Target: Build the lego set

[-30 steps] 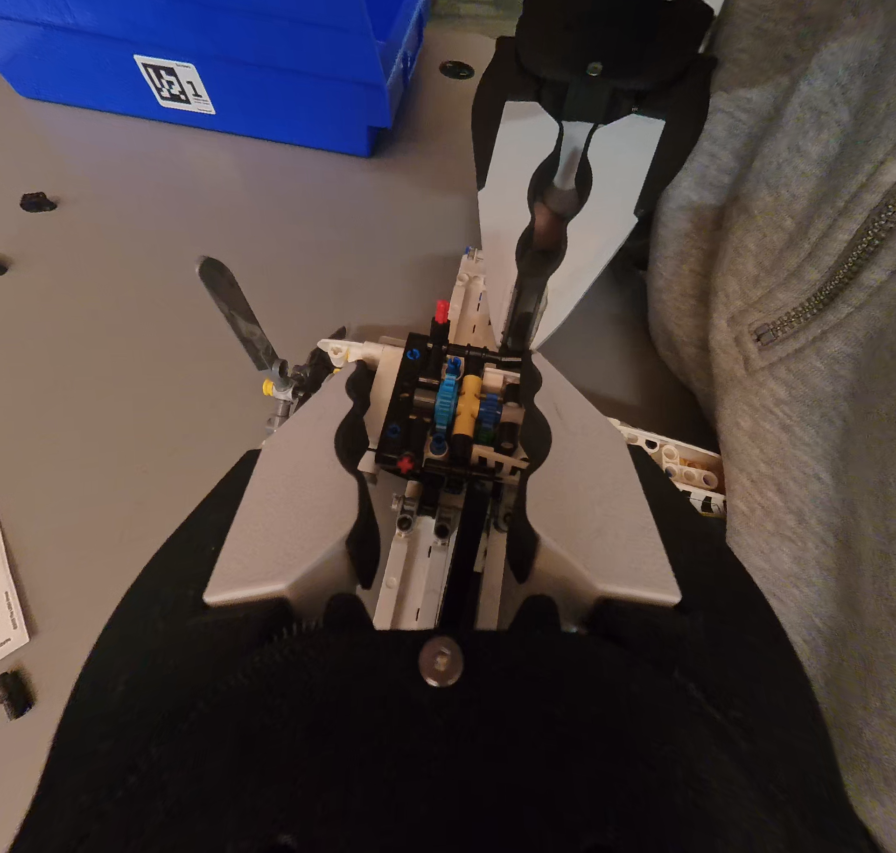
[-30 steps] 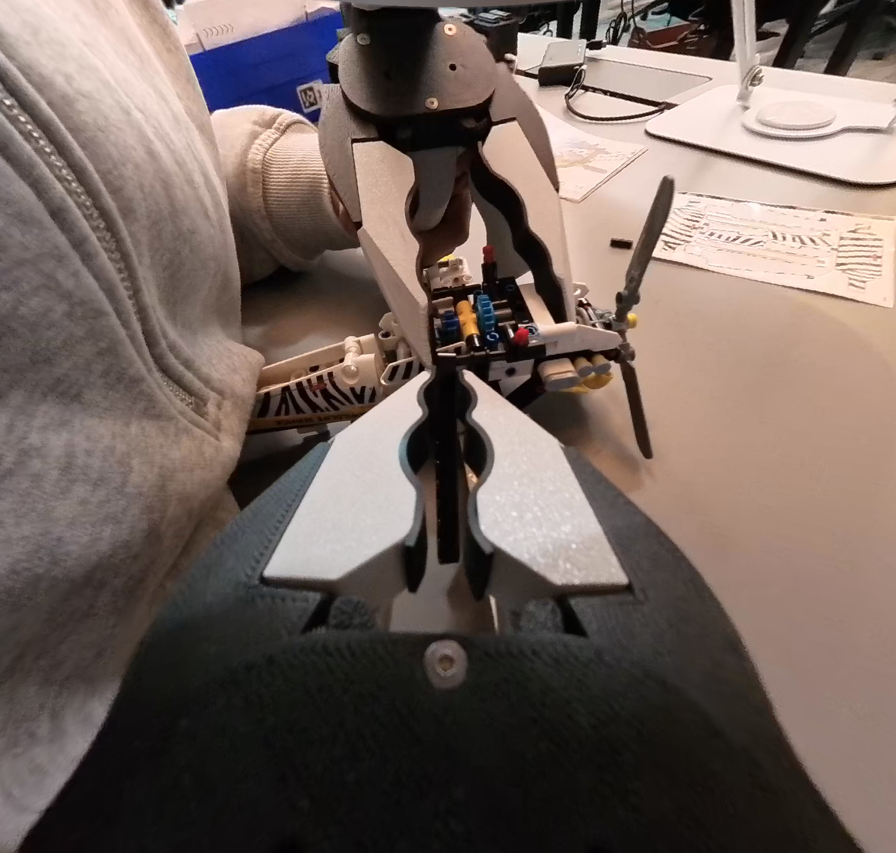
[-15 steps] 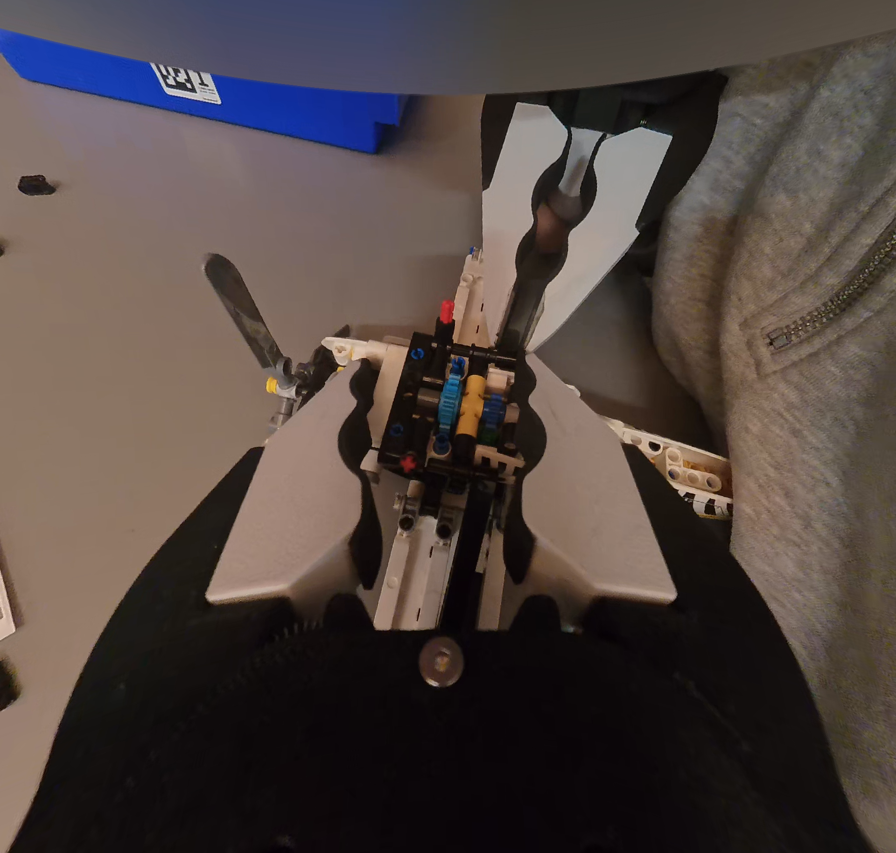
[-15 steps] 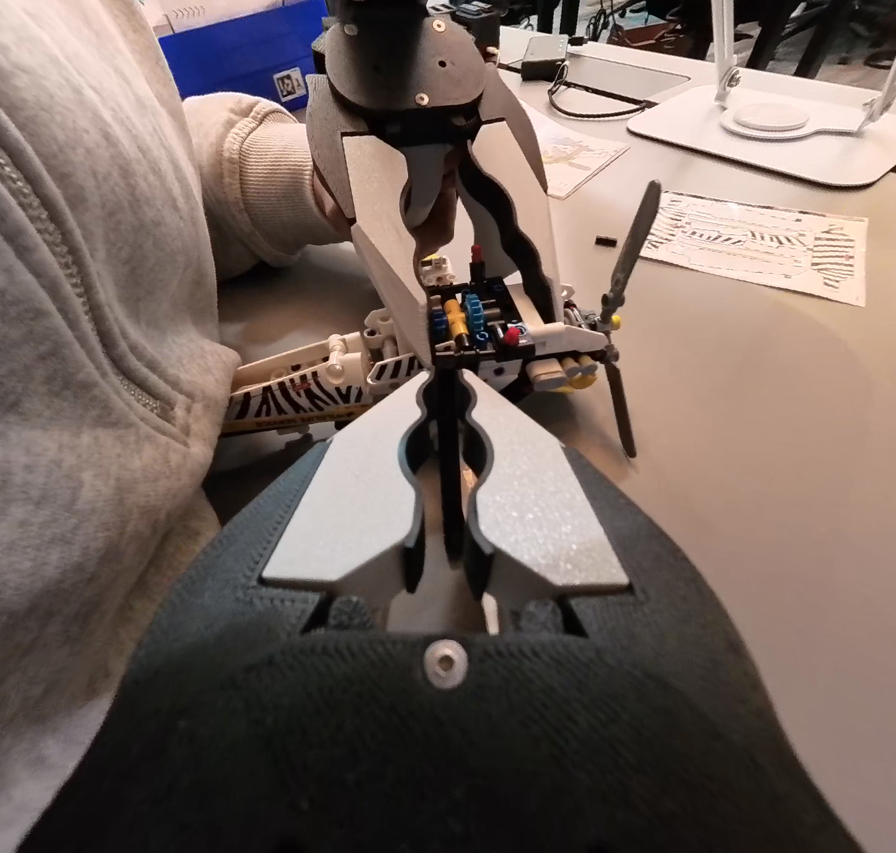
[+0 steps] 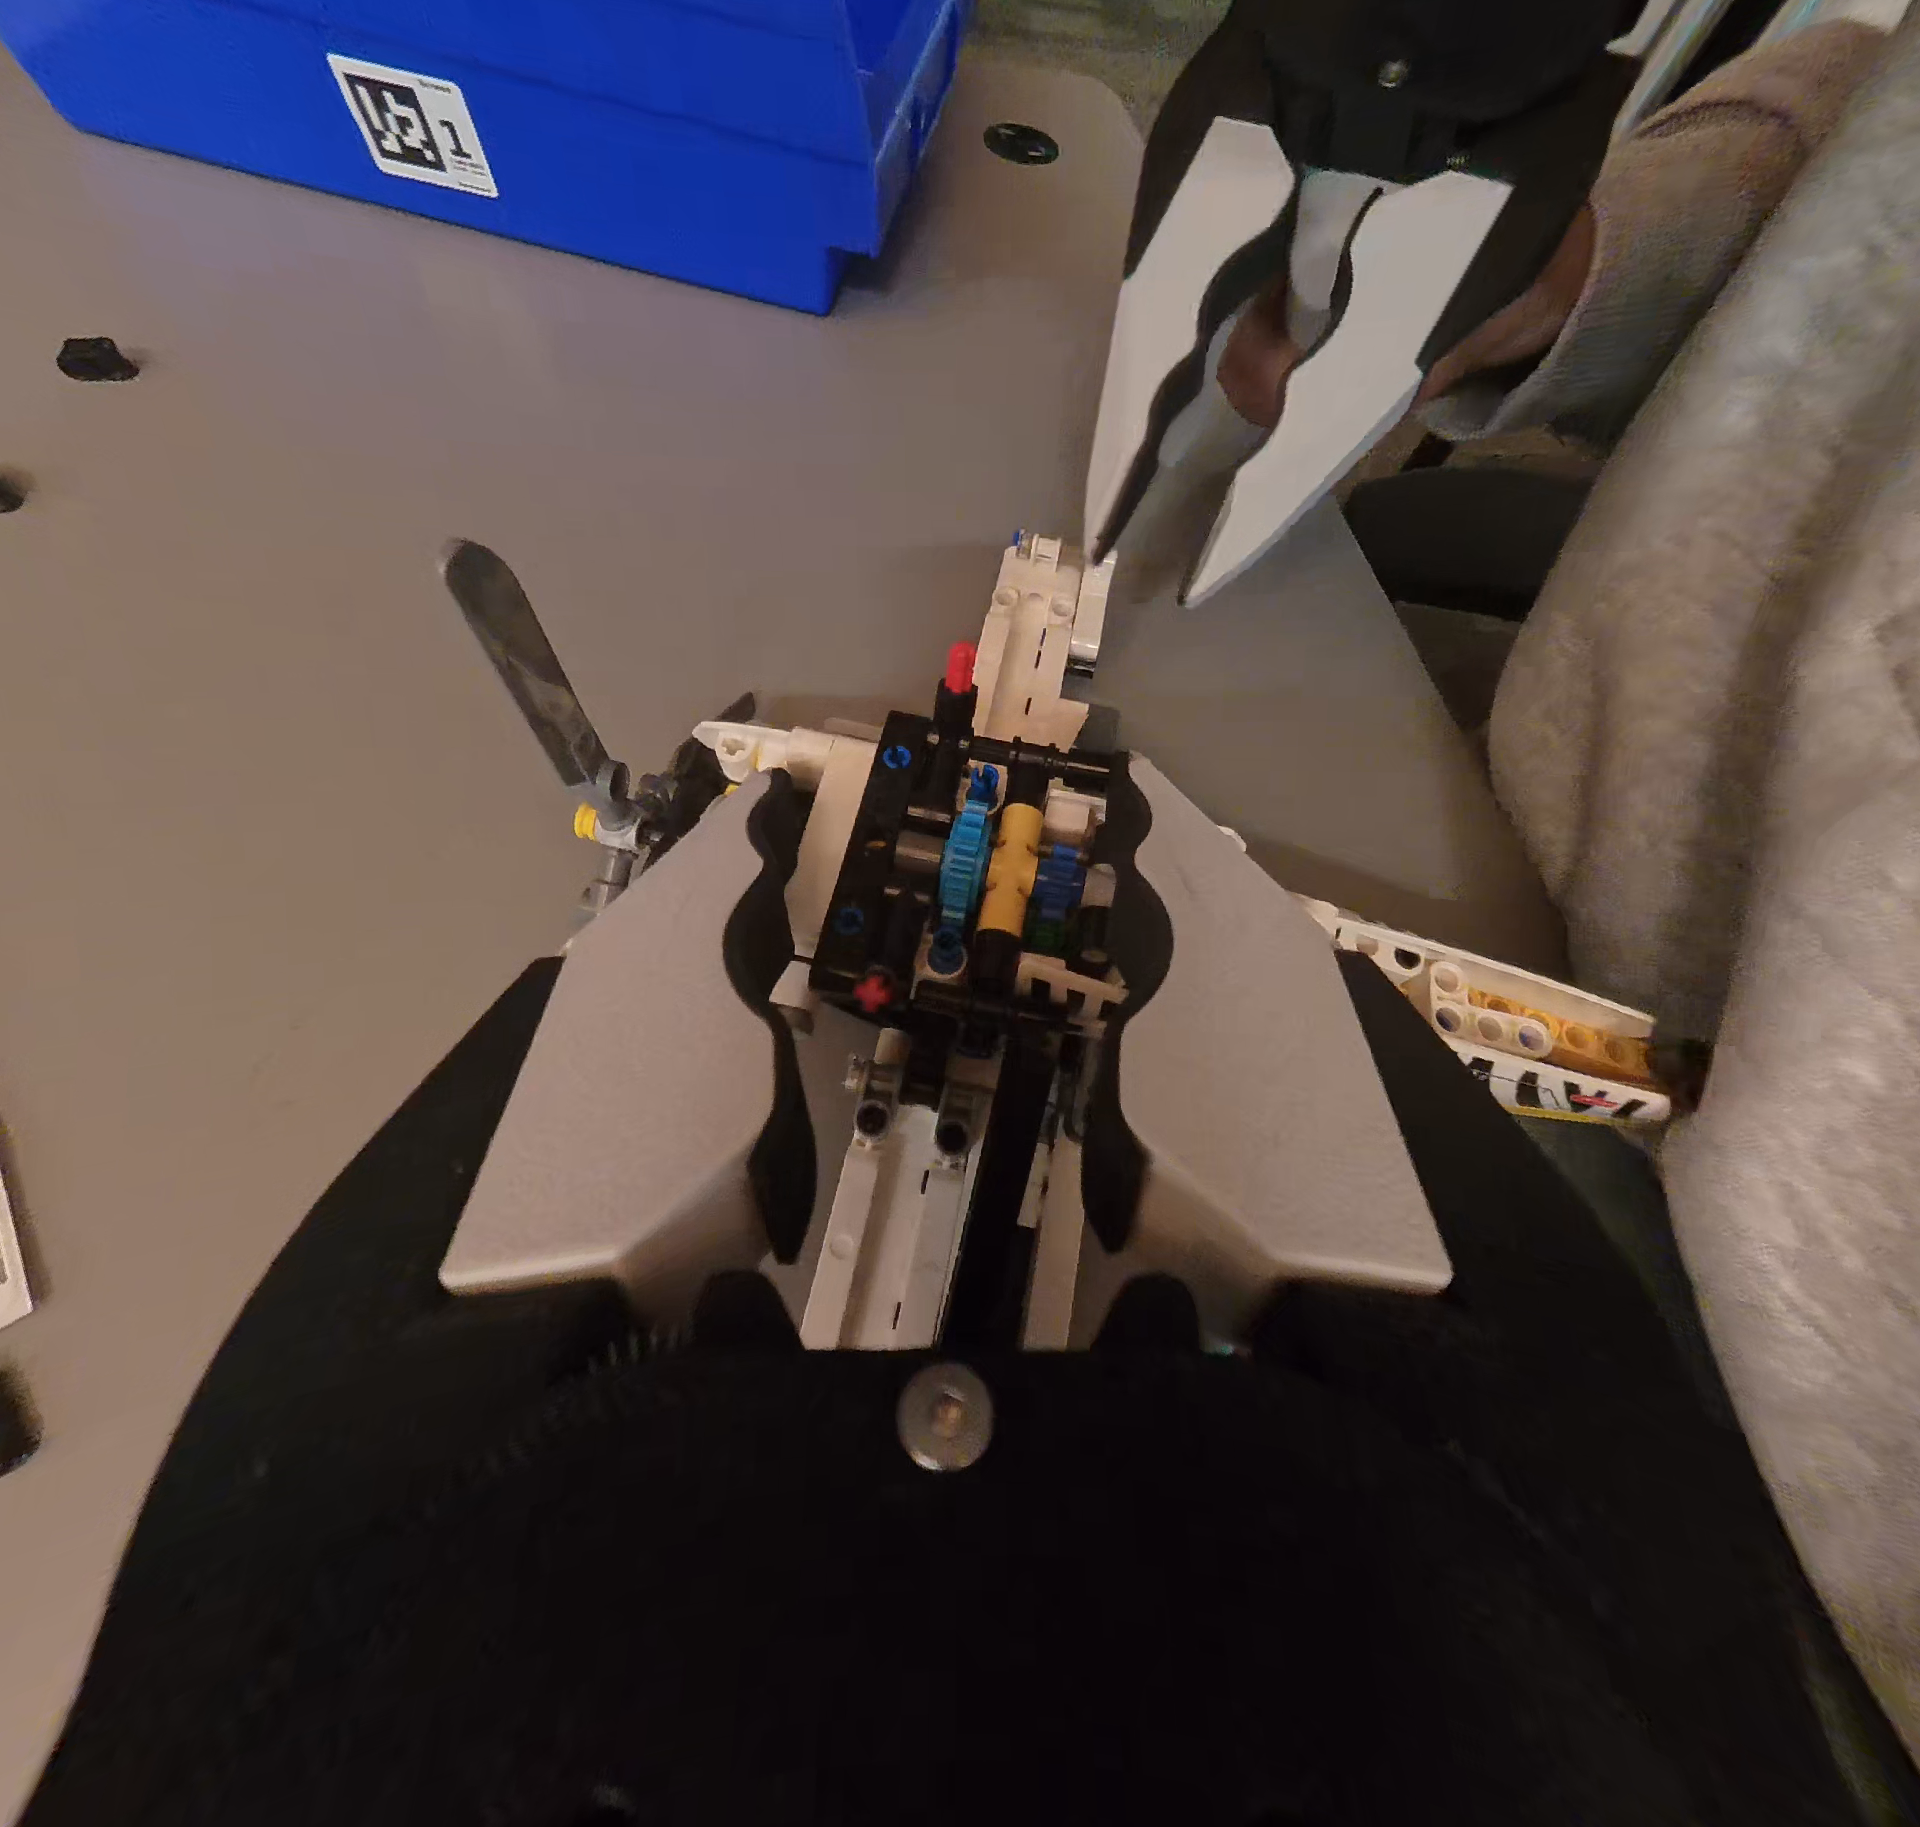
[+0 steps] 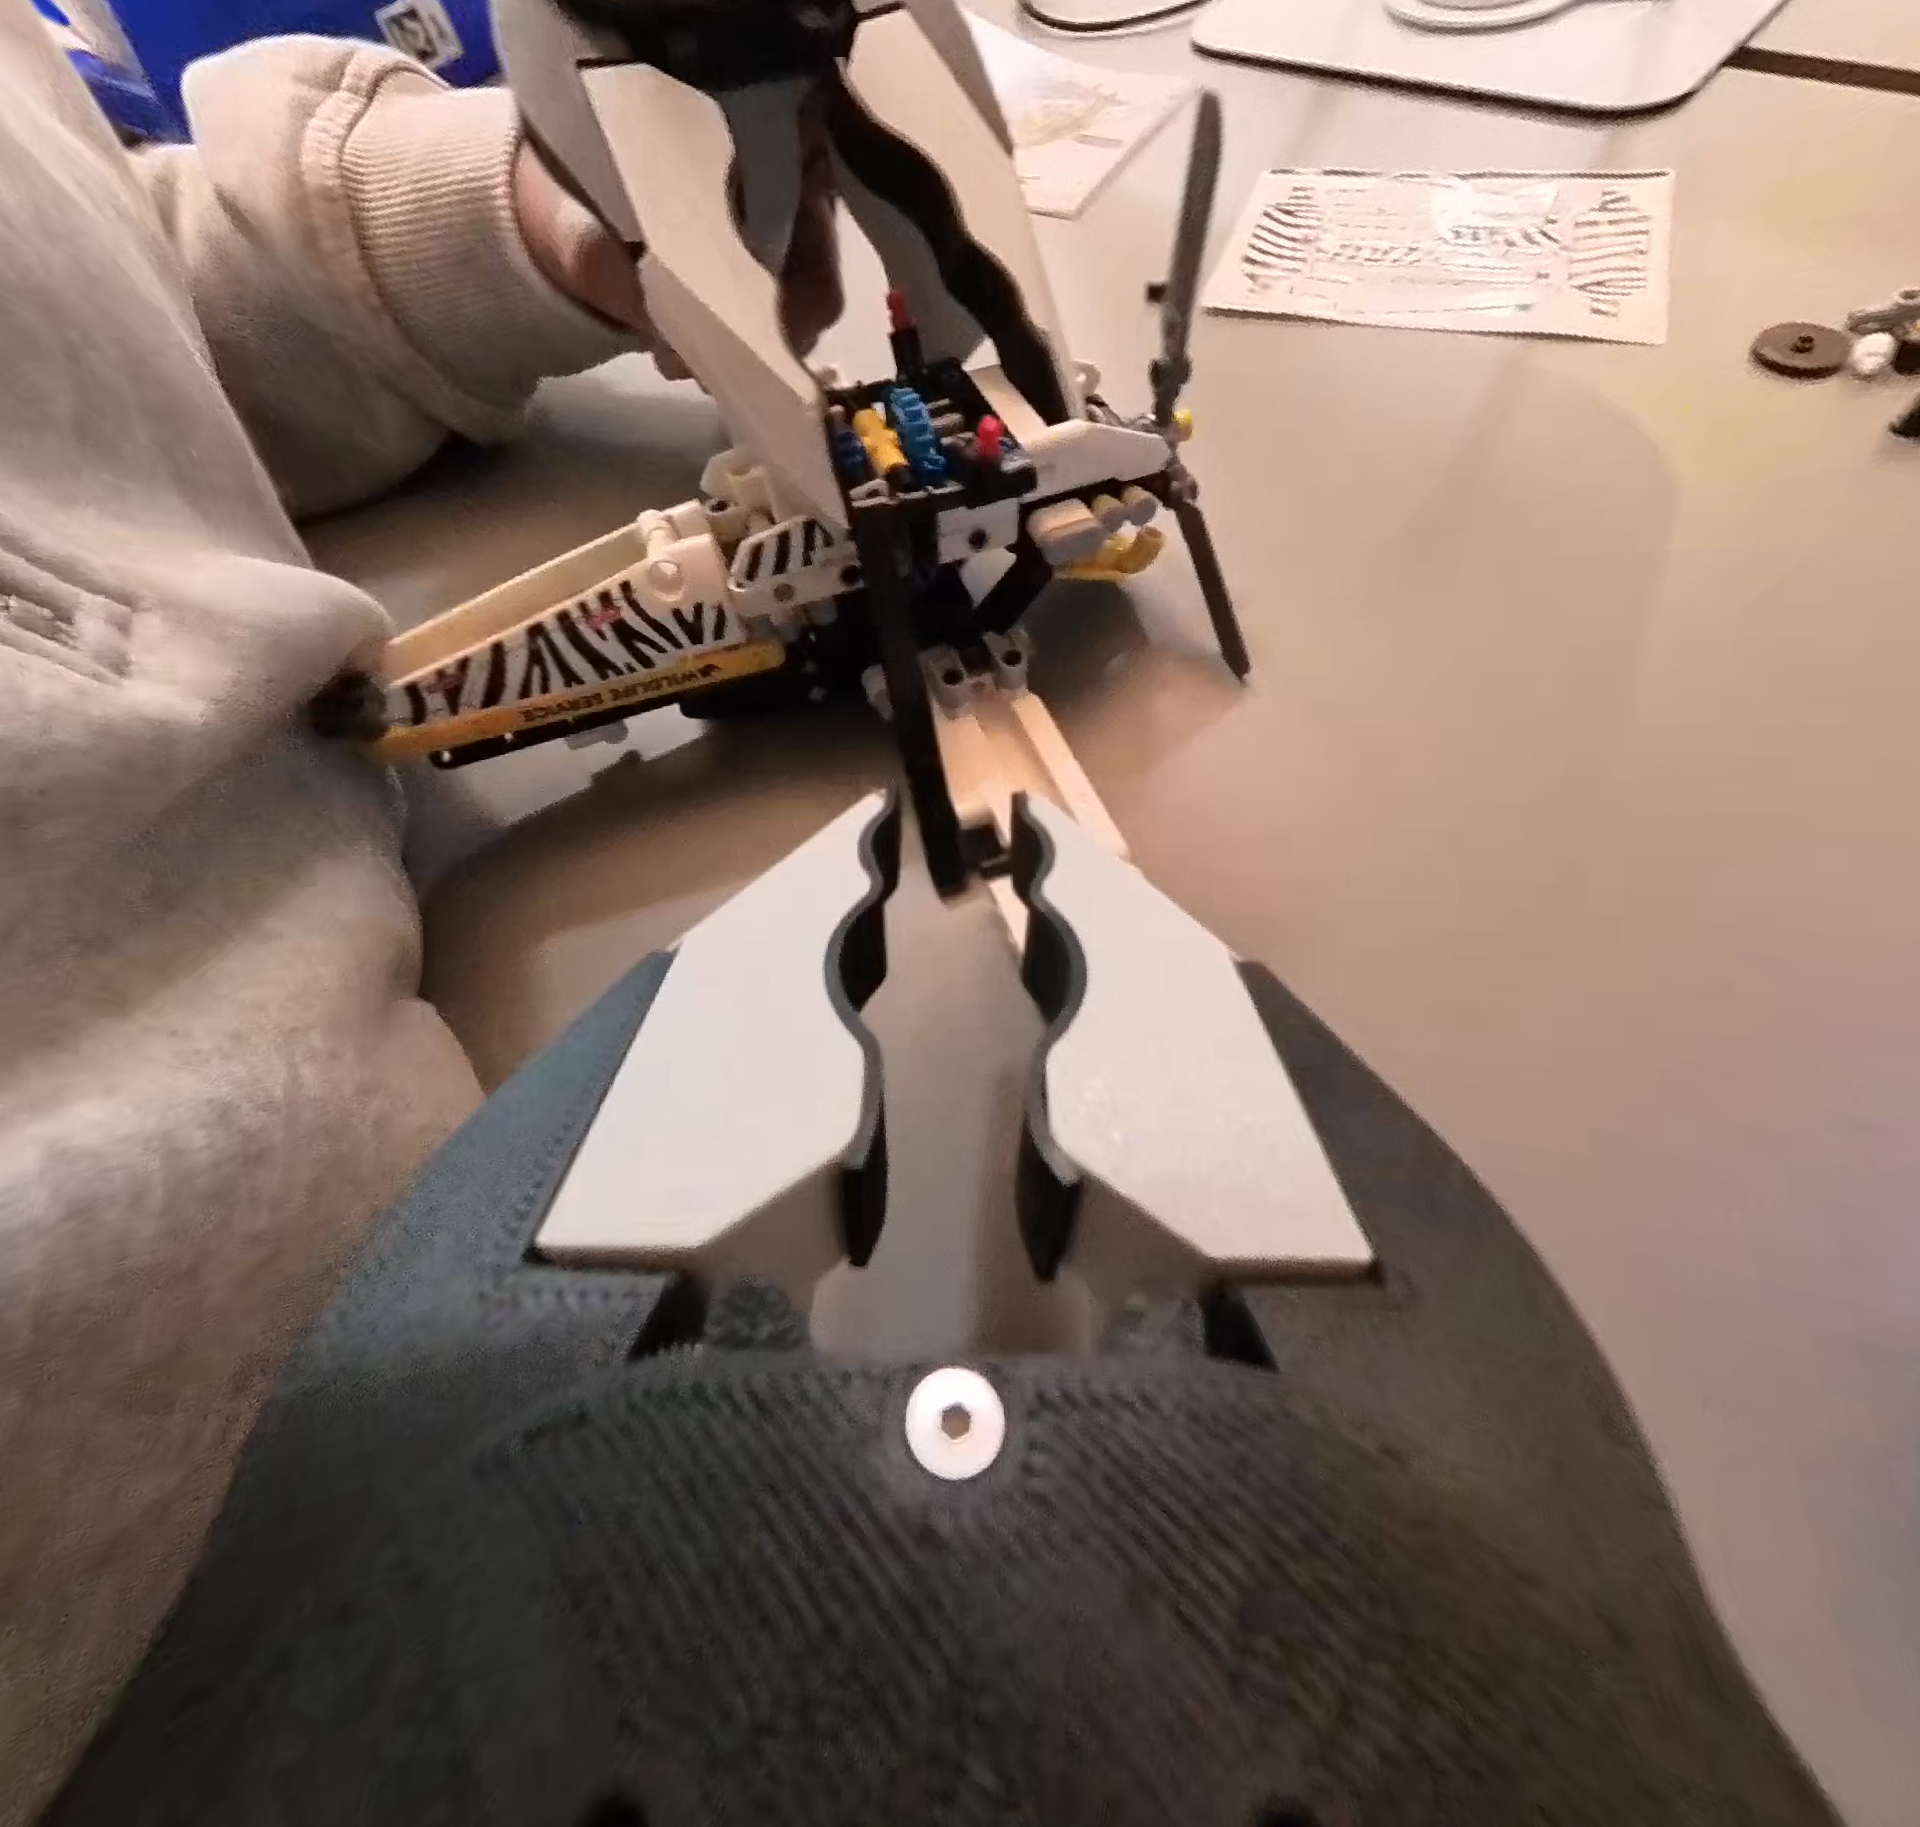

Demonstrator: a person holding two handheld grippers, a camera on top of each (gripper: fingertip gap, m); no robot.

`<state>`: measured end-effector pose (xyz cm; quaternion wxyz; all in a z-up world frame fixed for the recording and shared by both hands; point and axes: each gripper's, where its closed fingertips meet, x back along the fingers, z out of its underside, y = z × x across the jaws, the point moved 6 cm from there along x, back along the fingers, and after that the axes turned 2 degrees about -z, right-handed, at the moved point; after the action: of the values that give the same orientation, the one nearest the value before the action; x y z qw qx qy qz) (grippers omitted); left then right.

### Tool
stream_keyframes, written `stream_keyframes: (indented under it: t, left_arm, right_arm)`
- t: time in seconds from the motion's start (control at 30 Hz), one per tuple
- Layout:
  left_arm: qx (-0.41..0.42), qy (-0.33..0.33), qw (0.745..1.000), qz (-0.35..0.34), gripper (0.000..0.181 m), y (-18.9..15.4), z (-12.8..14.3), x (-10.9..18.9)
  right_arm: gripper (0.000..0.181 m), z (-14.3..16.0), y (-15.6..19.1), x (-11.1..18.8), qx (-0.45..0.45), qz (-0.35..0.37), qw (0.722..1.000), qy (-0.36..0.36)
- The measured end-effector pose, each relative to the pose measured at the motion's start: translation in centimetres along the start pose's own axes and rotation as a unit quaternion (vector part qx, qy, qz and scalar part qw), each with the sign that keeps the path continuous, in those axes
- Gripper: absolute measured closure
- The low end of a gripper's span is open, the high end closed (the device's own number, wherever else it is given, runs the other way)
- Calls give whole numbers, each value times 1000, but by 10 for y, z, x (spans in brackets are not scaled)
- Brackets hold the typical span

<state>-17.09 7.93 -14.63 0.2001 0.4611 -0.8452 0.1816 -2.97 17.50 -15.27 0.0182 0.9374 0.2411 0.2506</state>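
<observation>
Lego plane [image 5: 977, 873], a half-built model of white, black and yellow beams with zebra-striped panels, is resting on the grey tabletop [image 5: 312, 634], and every place below is being given relative to it. The left hand-held gripper [image 5: 940, 904] is clamped across its central black frame, one finger on each flank of the exposed gear block, as is being shown in both views [image 6: 914, 427]. The right hand-held gripper [image 6: 951, 842] is standing just off the wing tip with its jaws a little apart; the black beam [image 6: 914, 697] is lying between the fingertips, but whether it is being touched cannot be told. From the left wrist view the same gripper [image 5: 1143, 572] is seen beyond the far wing, empty.

The model is being judged light and stiff along its beams, yet fragile at the joints: pins may be pulled out if it is twisted. The grey propeller [image 6: 1184, 323] at the nose and the tail boom [image 6: 582, 655], whose end is touching the person's grey sleeve [image 6: 156, 738], are being judged poor places for a hold, since they are thin and levered far out. The black frame around the gears is being judged the firmest place to be gripped, with pressing kept over that supported core.

A blue bin [image 5: 468, 63] is standing well beyond the nose side, and a sticker sheet [image 6: 1444, 250] is lying past the propeller.
</observation>
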Motion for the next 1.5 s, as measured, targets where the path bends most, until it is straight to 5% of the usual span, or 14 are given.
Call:
stream_keyframes:
  t: [0.3,0.37,0.7,1.07,1.27,1.5]
  left_arm:
    - [1,-1,1000,4,119,0,0,-1]
    - [-1,-2,1000,4,119,-1,0,-1]
    - [5,-4,1000,6,119,-2,0,-1]
    - [4,33,996,-78,116,-6,-5,22]
    - [3,-4,992,-129,116,-29,-29,43]
    - [-98,153,975,-125,121,-64,-35,-16]
  right_arm:
    - [158,4,11,-35,74,-35,994,74]
    - [174,3,8,-34,88,-16,991,102]
    - [175,2,12,-23,125,35,987,90]
    - [115,15,-5,-8,66,41,995,59]
    - [124,17,-3,-22,68,-5,993,97]
    - [133,18,-4,-25,83,-3,991,109]
